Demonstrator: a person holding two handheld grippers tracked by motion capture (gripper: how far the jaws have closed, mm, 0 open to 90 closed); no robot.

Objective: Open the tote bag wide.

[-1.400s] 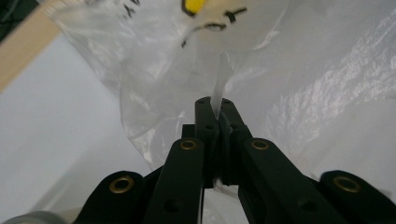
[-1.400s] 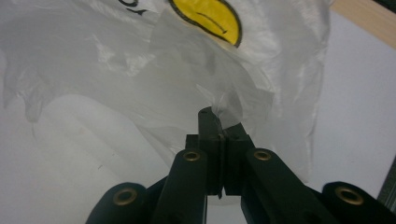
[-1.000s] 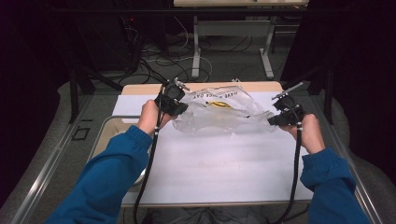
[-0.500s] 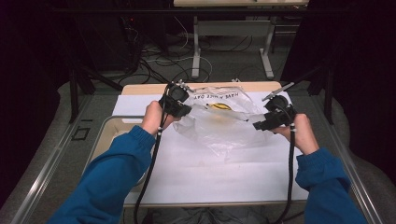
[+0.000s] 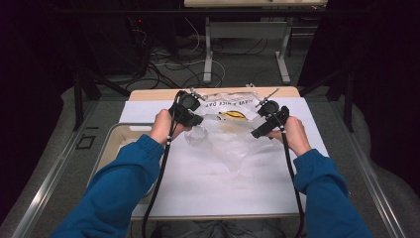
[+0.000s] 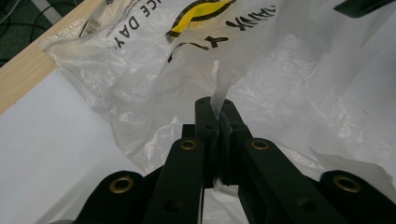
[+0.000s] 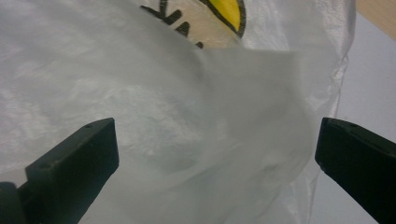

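Meanwhile, the plastic bag (image 5: 225,130) — spread at the table's far edge — is kept pinched by the left gripper (image 5: 194,119); the right gripper (image 5: 258,132) has just been opened wide, its hold released — regrasping seems intended.

Our left gripper (image 5: 194,119) sits clamped tight near the table's far edge, forearm angled inward. Our right gripper (image 5: 262,130) has just been opening, jaws now wide, pressing on nothing.
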